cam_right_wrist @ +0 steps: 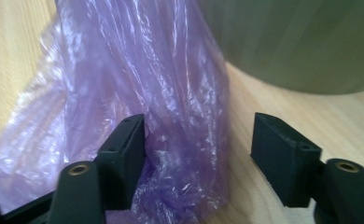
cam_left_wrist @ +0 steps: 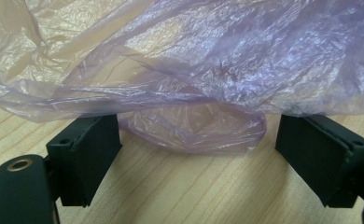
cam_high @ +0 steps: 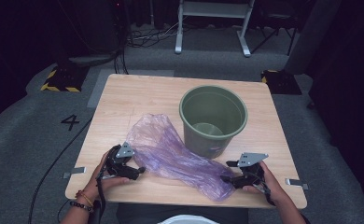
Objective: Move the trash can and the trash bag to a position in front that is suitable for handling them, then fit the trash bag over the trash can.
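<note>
Purple plastic bag (cam_high: 175,156) lies between left claw (cam_high: 140,170) and right claw (cam_high: 227,171).

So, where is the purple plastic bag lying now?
In the high view the purple plastic bag lies on the wooden table, left of and in front of the green bucket, stretching between both grippers.

The plastic bag (cam_high: 173,156) was a pale, see-through purple, crinkled with whitish glints; light wood showed through its thin folds. The bucket (cam_high: 213,119) was a dull olive green inside and out. The table (cam_high: 129,100) was light tan wood with a fine straight grain. Each claw, left claw (cam_high: 140,170) and right claw (cam_high: 226,171), was black, topped by a grey plate. The floor (cam_high: 26,140) was grey carpet bearing a black "4" (cam_high: 70,122). Yellow-and-black stripes edged a dark base (cam_high: 61,79).
</note>
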`<state>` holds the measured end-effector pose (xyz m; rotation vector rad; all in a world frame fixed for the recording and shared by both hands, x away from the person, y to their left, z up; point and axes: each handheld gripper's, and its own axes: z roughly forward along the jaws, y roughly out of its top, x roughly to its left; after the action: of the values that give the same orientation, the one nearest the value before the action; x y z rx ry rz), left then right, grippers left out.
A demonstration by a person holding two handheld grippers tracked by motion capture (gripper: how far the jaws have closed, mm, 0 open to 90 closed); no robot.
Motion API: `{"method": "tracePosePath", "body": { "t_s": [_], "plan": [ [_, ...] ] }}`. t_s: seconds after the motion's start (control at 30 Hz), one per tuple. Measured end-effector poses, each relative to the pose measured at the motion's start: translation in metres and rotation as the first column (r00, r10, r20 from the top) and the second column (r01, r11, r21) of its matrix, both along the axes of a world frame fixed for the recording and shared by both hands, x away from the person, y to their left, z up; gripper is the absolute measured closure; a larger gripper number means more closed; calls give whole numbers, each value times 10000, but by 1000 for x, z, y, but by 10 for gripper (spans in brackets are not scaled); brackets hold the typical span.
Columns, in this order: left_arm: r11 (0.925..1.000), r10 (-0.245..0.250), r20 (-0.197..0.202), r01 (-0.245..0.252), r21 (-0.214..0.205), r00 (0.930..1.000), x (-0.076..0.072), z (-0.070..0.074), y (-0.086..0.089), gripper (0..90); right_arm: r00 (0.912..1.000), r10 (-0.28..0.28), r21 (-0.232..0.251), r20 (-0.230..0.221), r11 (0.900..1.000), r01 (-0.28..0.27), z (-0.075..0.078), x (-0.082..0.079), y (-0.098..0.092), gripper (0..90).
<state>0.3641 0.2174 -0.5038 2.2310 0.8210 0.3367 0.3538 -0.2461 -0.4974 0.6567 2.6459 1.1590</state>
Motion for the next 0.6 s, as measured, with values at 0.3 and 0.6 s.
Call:
{"method": "tracePosePath", "body": {
  "t_s": [0.3, 0.6],
  "plan": [
    [10000, -4, -9, 4, -9, 10000, 0, 0, 0, 135, 9996, 58, 82, 262, 9999, -60, -1, -4, 5, 742],
    [10000, 38, -4, -38, -20, 10000, 0, 0, 0, 135, 9973, 18, -34, 729, 10000, -16, 1, -4, 13, 877]
  ]
}}
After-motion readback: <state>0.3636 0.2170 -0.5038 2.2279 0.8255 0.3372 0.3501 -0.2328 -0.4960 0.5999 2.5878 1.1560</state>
